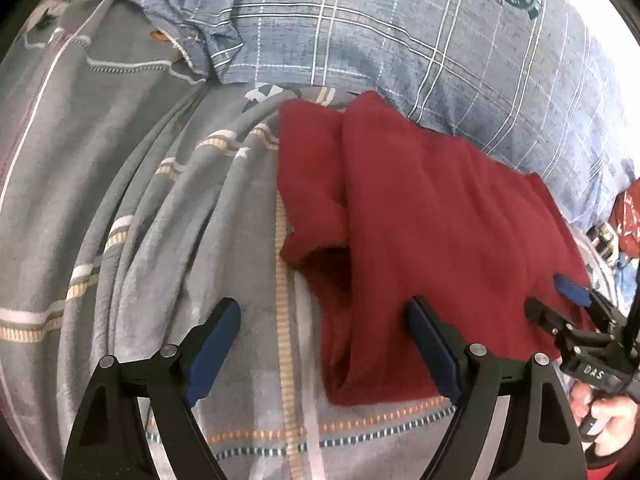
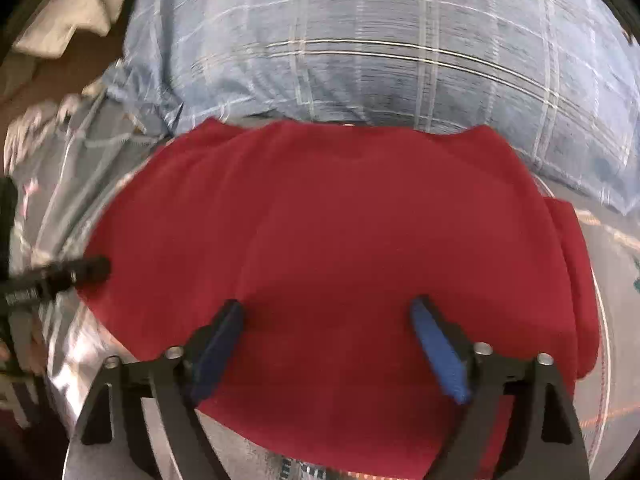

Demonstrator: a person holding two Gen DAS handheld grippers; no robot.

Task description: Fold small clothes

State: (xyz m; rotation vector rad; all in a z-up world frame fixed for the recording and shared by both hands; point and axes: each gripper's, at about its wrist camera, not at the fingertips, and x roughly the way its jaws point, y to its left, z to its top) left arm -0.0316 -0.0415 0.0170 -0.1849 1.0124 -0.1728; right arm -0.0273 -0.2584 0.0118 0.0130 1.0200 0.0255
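A small red garment (image 1: 432, 216) lies on the grey striped bedsheet (image 1: 168, 240), its left sleeve folded over its body. My left gripper (image 1: 324, 312) stands open over the garment's near left edge; one pad is above the sheet, the other above red cloth, and nothing is held. In the left wrist view my right gripper (image 1: 556, 296) shows at the right edge, over the garment's right side. In the right wrist view the red garment (image 2: 340, 232) fills the middle, and my right gripper (image 2: 328, 312) hovers open above it with empty jaws. The left gripper's finger (image 2: 76, 270) pokes in from the left.
A blue plaid pillow (image 1: 420, 32) lies right behind the garment, seen also as the blue plaid pillow (image 2: 380, 40) in the right wrist view. A crumpled blue plaid cloth (image 1: 188, 12) sits at the back left. A person's hand (image 1: 600, 408) grips the right tool.
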